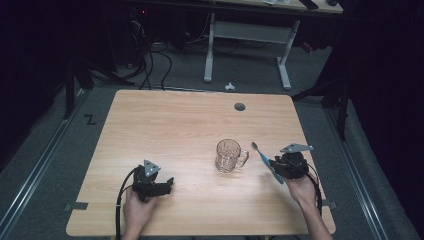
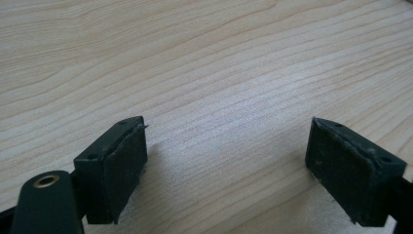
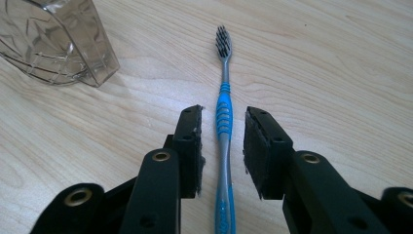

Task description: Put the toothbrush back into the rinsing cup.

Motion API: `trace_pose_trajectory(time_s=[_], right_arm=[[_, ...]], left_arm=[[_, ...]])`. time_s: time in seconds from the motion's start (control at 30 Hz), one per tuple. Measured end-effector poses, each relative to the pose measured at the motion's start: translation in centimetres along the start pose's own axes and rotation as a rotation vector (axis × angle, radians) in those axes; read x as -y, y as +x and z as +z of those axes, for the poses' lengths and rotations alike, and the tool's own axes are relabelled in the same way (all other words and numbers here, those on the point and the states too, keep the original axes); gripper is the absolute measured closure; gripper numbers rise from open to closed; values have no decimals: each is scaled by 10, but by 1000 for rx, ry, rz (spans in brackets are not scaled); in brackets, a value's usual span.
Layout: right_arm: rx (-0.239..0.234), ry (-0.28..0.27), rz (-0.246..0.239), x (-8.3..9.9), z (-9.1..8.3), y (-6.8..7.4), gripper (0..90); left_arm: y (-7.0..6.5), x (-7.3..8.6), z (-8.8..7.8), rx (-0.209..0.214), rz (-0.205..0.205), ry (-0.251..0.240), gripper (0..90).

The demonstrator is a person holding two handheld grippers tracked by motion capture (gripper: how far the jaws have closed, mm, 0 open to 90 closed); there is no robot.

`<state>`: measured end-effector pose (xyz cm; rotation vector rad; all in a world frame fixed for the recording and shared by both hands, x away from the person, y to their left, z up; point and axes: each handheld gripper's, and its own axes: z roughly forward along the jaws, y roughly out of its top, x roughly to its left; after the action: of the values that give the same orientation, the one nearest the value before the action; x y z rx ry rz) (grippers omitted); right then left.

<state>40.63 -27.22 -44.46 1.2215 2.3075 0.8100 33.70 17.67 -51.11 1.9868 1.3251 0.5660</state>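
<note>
the right gripper (image 3: 223, 141) sits at the right side of the table (image 1: 165, 120), held in the person's right hand (image 1: 300, 187). in the right gripper view its 2 black jaws stand one on each side of the toothbrush (image 3: 224, 122), level with the ribbed blue part of the handle. a narrow gap shows between each pad and the handle, so the pads do not press on it; the jaws are partly open and grip nothing. the toothbrush has a blue and grey handle, and its dark bristle head points away from the gripper. in the high view the toothbrush (image 1: 265, 161) runs at a slant just left of the right gripper (image 1: 277, 167).

the glass mug (image 1: 229, 156) stands upright near the toothbrush, on its left, with its handle turned toward the brush. the 2 items are apart.

the left gripper (image 2: 226, 156) is at the near left of the table. its jaws are wide open over bare wood, with nothing between them.
</note>
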Motion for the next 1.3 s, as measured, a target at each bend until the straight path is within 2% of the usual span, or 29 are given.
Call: trace_pose_trajectory(time_s=[0.23, 0.37, 0.4, 0.97, 1.1, 1.3], right_arm=[[-9, 72, -18, -17, 8, -2, 700], [-10, 90, -24, -21, 11, -3, 700], [-7, 111, -31, -24, 13, -4, 700], [-27, 202, -31, -40, 34, -9, 697], [-24, 251, -21, -40, 45, -11, 697], [-20, 281, -31, -47, 51, -10, 696]], left_arm=[[0, 0, 0, 0, 0, 0, 158], [0, 0, 0, 0, 1, 0, 158], [0, 0, 0, 0, 0, 0, 158], [0, 0, 0, 0, 0, 0, 158], [0, 0, 0, 0, 1, 0, 158], [0, 0, 0, 0, 1, 0, 158]])
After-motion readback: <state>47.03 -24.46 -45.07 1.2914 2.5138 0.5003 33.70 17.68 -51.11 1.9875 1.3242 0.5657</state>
